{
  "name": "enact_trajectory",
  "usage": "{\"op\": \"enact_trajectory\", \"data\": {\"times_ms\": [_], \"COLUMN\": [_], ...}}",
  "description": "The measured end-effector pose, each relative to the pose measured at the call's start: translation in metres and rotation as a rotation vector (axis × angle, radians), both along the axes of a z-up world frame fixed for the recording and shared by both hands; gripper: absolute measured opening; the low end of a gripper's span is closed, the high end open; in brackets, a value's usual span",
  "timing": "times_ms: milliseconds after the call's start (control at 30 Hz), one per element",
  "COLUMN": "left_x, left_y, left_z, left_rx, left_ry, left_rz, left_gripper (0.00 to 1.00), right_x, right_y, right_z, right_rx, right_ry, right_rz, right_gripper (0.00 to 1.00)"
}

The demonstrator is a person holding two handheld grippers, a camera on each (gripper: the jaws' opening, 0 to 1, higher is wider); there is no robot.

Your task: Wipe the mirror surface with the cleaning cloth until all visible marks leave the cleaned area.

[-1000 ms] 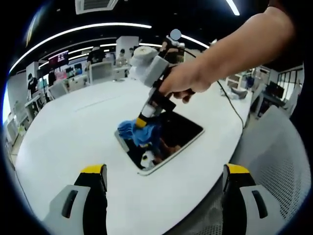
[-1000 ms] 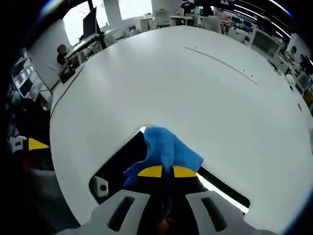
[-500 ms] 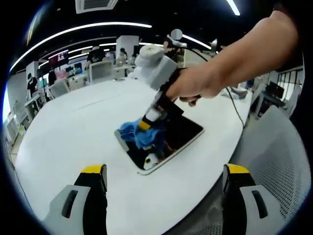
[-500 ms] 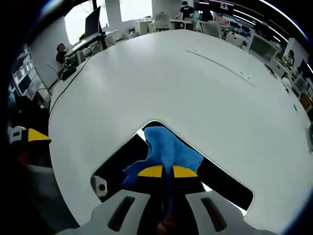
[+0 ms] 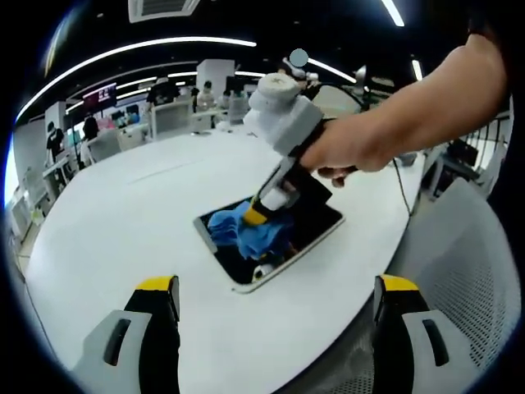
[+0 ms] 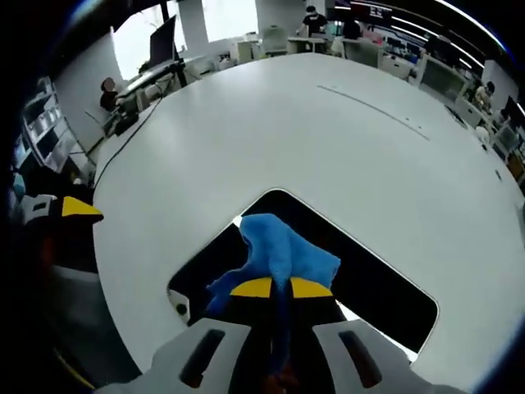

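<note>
a broad white round surface (image 5: 107,222) carried everything, with an office of desks and chairs blurred behind it, too small and warped to read in detail; its near edge curved off the bottom of both views; near that edge lay the mirror (image 5: 308,223), a dark rectangle with rounded corners and a pale rim, flat on the surface; in the right gripper view the mirror (image 6: 369,279) ran from lower left to lower right, its nearest part hidden behind the gripper's own body, and its glass showed mostly black reflection, so any marks on it could not be made out; the person's hand (image 5: 349,152) and forearm reached in from the upper right of the left gripper view, gripping the right gripper (image 5: 261,212), whose tip pointed down onto the mirror; the right gripper (image 6: 273,288) had its yellow-tipped jaws pinched tight on the cleaning cloth (image 6: 283,250), a bunched blue wad that spread ahead of the jaws and rested on the glass near the mirror's middle; in the left gripper view the cleaning cloth (image 5: 267,234) covered part of the glass and blended with its own blue reflection, so its true outline was hard to tell; the left gripper (image 5: 275,324) hung well short of the mirror with its jaws spread wide and nothing between them, only their yellow tips and grey bases visible, the rest cut off at the bottom.
</note>
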State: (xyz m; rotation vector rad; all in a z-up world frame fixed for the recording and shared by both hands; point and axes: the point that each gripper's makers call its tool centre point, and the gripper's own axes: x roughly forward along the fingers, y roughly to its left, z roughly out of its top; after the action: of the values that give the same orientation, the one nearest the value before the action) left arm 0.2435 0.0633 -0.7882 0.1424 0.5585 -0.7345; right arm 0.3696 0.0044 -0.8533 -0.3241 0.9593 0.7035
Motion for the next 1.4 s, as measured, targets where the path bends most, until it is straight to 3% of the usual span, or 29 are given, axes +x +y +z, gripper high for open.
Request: {"op": "enact_trajectory", "data": {"times_ms": [867,1400], "left_x": [0.001,0.0], "left_y": [0.001,0.001], "left_z": [-0.001,-0.002], "left_rx": [-0.001,-0.007], "left_ry": [0.003,0.016], "left_rz": [0.009,0.009], "left_gripper": [0.99,0.99], "right_x": [-0.046,-0.066], "right_y": [0.0,0.002], "right_z": [0.0,0.001], "right_rx": [0.052,0.126], "right_ry": [0.038,0.063], "right_rz": [0.016,0.007], "right_gripper": [0.01,0.02]}}
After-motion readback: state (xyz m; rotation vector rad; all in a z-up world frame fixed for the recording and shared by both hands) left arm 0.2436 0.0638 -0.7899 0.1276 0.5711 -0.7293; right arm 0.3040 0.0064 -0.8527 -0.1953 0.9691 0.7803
